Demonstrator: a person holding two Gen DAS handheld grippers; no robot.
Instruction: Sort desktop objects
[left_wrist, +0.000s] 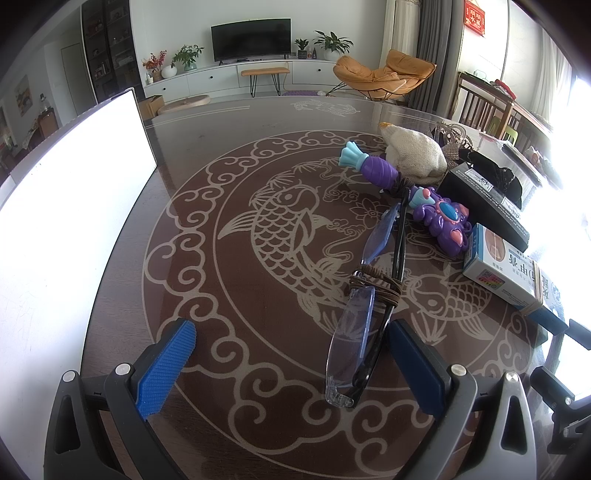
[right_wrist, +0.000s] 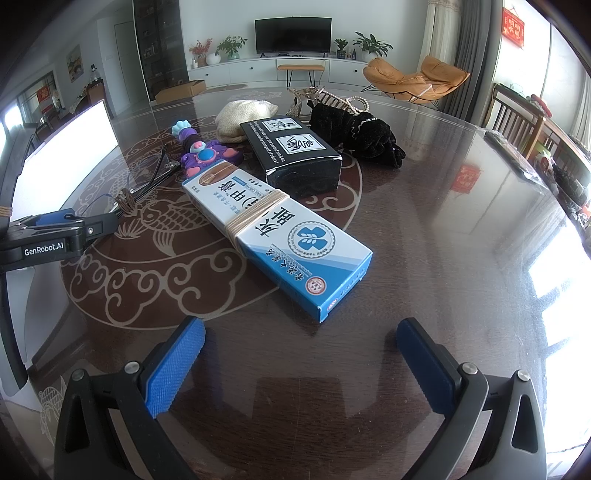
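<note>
left gripper (left_wrist: 291, 363) spread wide, holding nothing, low over the dark glass table with koi pattern (left_wrist: 258, 229). folded rimless glasses with black arms, bound with brown cord (left_wrist: 364, 314), lie just inside its right finger. judgement: shift right to centre them, close across the lenses near the cord. long axis runs away, toward the purple toy wand (left_wrist: 417, 195). right gripper (right_wrist: 301, 363) wide, empty, facing the blue-white carton (right_wrist: 277, 230).
</note>
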